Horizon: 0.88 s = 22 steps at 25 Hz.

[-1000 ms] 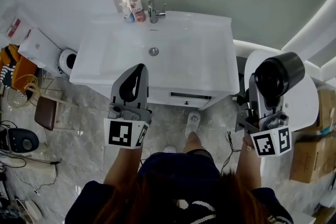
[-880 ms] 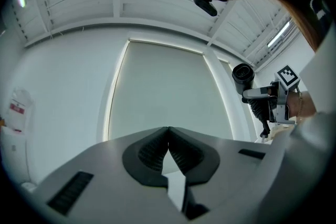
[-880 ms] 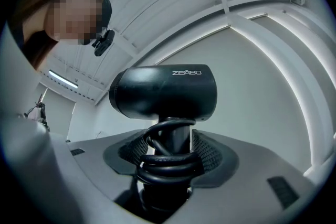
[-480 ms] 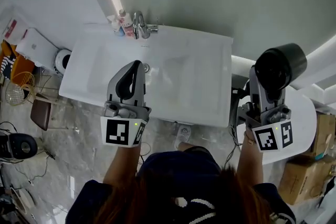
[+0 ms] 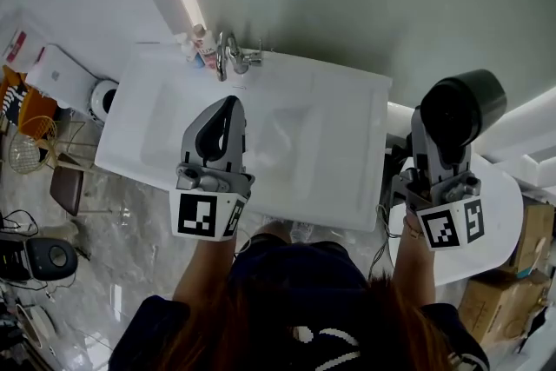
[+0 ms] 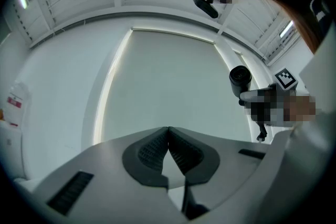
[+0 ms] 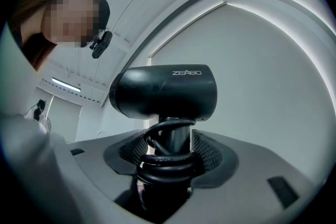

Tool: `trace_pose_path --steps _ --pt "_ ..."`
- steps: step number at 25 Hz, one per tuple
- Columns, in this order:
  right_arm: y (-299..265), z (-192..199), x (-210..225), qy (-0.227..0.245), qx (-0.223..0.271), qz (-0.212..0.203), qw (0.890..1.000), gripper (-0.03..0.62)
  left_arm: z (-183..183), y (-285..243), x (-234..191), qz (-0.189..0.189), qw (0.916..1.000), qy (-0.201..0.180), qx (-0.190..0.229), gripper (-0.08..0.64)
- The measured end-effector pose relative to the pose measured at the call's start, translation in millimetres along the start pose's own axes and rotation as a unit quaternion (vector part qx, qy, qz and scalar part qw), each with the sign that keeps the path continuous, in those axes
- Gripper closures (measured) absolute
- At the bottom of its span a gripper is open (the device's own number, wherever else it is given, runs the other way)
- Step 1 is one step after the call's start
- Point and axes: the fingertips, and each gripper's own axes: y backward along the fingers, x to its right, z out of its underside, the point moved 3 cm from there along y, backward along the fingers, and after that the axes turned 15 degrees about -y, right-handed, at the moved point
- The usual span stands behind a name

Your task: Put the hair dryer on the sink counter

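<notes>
A black hair dryer (image 5: 460,106) (image 7: 164,91) stands upright in my right gripper (image 5: 434,148), which is shut on its handle with the cord wound round it (image 7: 169,157). It hangs to the right of the white sink counter (image 5: 343,161), beyond the counter's right edge. My left gripper (image 5: 221,117) is shut and empty, raised over the basin (image 5: 261,135). In the left gripper view its pads (image 6: 157,148) meet, and the hair dryer (image 6: 240,78) shows small at the right.
A chrome faucet (image 5: 230,56) and small bottles (image 5: 198,43) stand at the counter's back edge. A round white table (image 5: 504,204) is below the right gripper. Cardboard boxes (image 5: 491,308), a stool (image 5: 68,187) and a round black device (image 5: 48,256) are on the floor.
The view has shifted, so the sink counter sits lower and closer under both grippers. The right gripper still holds the hair dryer upright; the left gripper stays shut.
</notes>
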Motion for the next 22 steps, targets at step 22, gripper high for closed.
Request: trace_pose_path --steps 22 --pt "-40 86 71 0.023 -0.157 0.04 0.986 0.318 54 -61 13 0.055 0.9976 0.029 -0.031 0.541"
